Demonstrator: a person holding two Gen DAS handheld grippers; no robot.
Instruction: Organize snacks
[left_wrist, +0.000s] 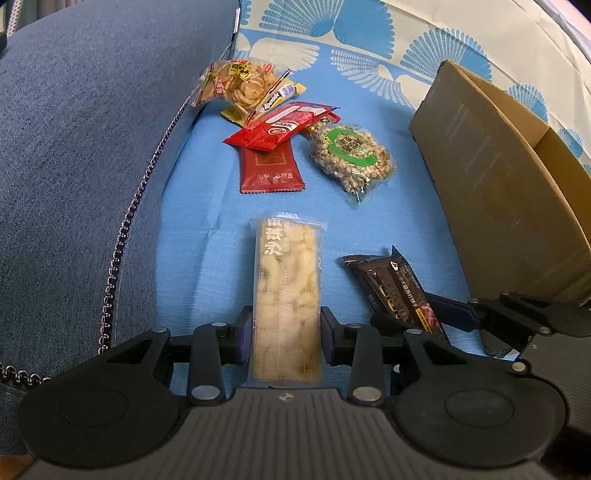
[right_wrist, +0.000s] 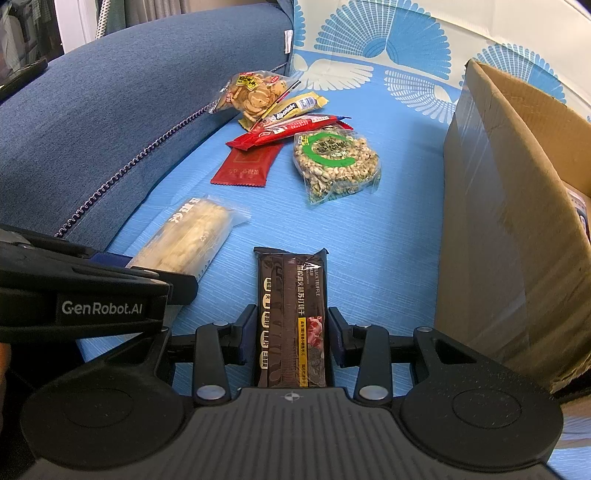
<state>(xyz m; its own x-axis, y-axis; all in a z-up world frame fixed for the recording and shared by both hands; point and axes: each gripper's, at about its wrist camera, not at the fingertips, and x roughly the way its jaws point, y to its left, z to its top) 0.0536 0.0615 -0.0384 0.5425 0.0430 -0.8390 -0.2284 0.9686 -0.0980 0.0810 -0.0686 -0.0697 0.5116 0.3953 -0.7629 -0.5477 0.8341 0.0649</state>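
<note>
A blue sofa cushion (left_wrist: 74, 155) rises along the left, its beaded seam (left_wrist: 122, 229) bordering the light blue patterned cloth (left_wrist: 207, 206) where the snacks lie. On the right stands an open cardboard box (right_wrist: 509, 206), its near wall upright and close to the right gripper; a band of bare cloth runs between the box and the snacks.

The pale sachima bar (left_wrist: 288, 295) lies with its long axis running straight away from the left gripper (left_wrist: 286, 332), whose pads press both long sides of the wrapper at its near end. The dark truffle cracker pack (right_wrist: 291, 317) likewise points lengthways away from the right gripper (right_wrist: 291, 332), clamped by the pads on both sides near its lower half. The two held packs sit near each other, apart.

Farther off, a heap gathers near the cushion: a round puffed-grain cake (left_wrist: 351, 155) in clear wrap, a dark red packet (left_wrist: 269, 170) lying flat, a bright red packet (left_wrist: 284, 125) across its top, a bag of small biscuits (left_wrist: 236, 85) leaning on the cushion, and a yellow bar (right_wrist: 299, 105).
</note>
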